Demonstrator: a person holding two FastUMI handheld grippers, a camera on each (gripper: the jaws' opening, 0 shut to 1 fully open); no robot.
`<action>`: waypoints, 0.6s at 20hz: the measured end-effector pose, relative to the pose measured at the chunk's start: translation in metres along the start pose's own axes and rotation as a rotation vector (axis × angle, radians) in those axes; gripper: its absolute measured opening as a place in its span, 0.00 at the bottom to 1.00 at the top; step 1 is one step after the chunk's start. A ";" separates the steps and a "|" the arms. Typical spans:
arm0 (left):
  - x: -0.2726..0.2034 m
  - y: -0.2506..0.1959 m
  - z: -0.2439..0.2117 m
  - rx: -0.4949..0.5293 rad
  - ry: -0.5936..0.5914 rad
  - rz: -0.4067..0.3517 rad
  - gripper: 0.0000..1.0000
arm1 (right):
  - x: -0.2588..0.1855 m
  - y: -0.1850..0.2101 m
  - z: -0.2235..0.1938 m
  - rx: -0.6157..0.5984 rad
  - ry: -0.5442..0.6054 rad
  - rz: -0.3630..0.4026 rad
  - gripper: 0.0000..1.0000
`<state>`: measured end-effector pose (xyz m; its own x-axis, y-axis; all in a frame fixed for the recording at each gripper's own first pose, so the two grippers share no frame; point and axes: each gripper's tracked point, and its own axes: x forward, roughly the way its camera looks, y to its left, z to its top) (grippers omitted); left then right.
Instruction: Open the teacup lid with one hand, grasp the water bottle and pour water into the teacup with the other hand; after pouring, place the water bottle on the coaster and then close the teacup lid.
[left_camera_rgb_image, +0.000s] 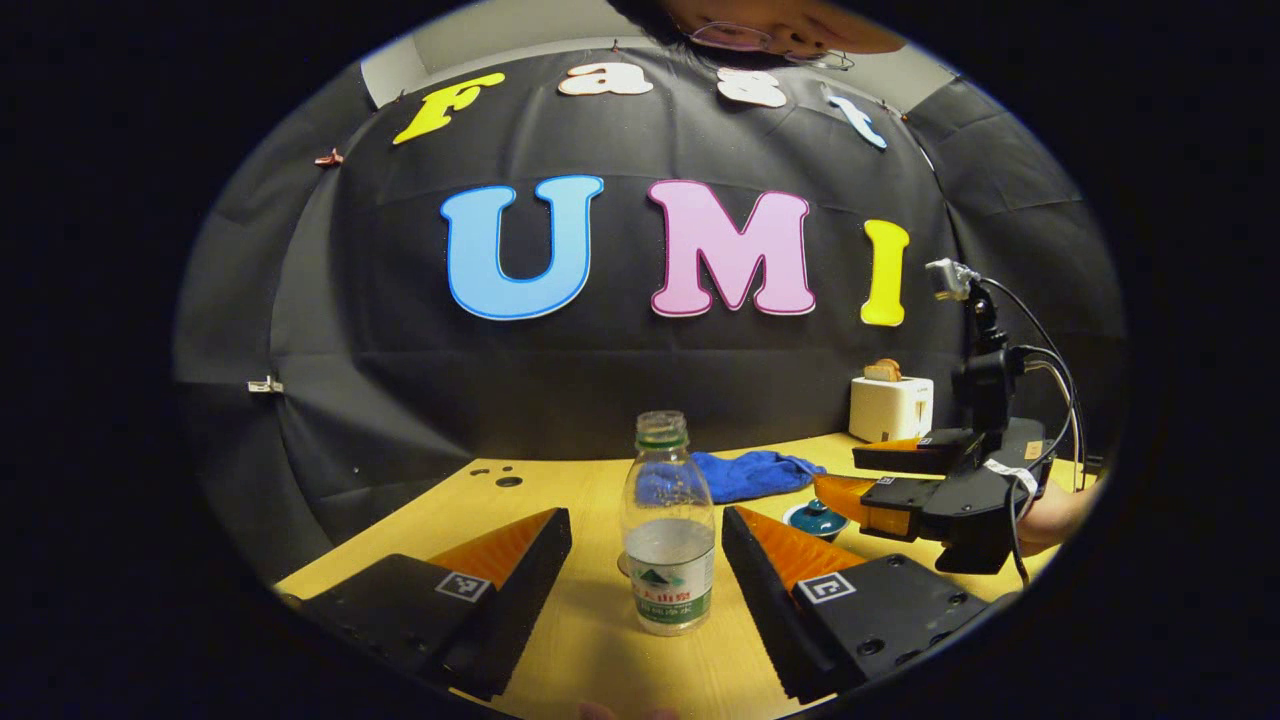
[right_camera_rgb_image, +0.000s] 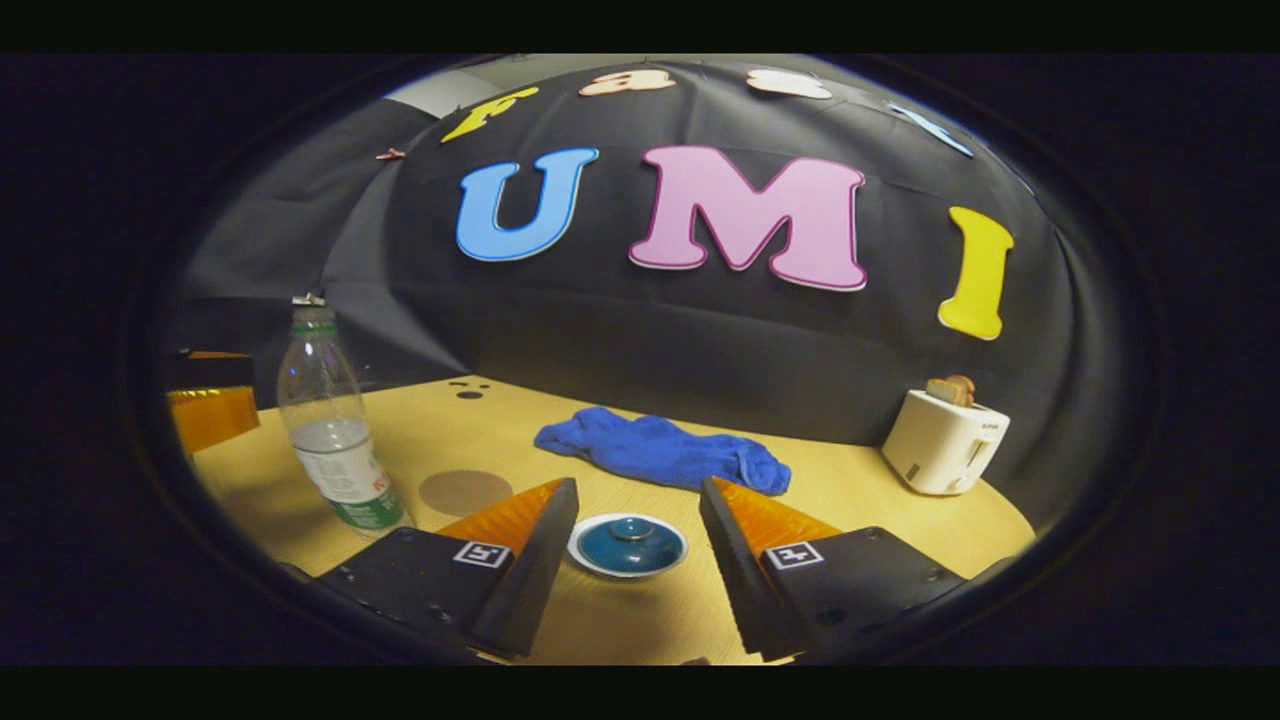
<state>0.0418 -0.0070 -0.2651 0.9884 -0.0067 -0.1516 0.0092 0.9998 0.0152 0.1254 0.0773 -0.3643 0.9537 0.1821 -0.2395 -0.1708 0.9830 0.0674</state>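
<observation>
left gripper: jaws wide, water bottle upright between them, untouched; beyond it blue cloth | right gripper: jaws wide, lidded teacup between the fingertips, lid on; coaster beyond left finger, beside bottle; toaster far right

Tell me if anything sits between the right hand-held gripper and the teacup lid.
Nothing visible does. In the right gripper view the right hand-held gripper is open with the teacup lid straight ahead between its fingers. The blue cloth lies beyond it.
</observation>
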 end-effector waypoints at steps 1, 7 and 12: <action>0.001 0.002 -0.005 -0.002 0.007 0.002 0.95 | 0.007 0.000 -0.007 0.002 0.017 0.004 0.77; 0.002 0.007 -0.008 -0.025 0.021 0.021 0.95 | 0.023 0.003 -0.035 0.011 0.081 0.013 0.66; 0.001 0.006 -0.014 -0.023 0.035 0.017 0.95 | 0.028 0.006 -0.036 0.002 0.069 0.024 0.50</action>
<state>0.0403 -0.0007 -0.2786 0.9825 0.0108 -0.1861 -0.0117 0.9999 -0.0041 0.1420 0.0894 -0.4052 0.9299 0.2071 -0.3041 -0.1930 0.9783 0.0760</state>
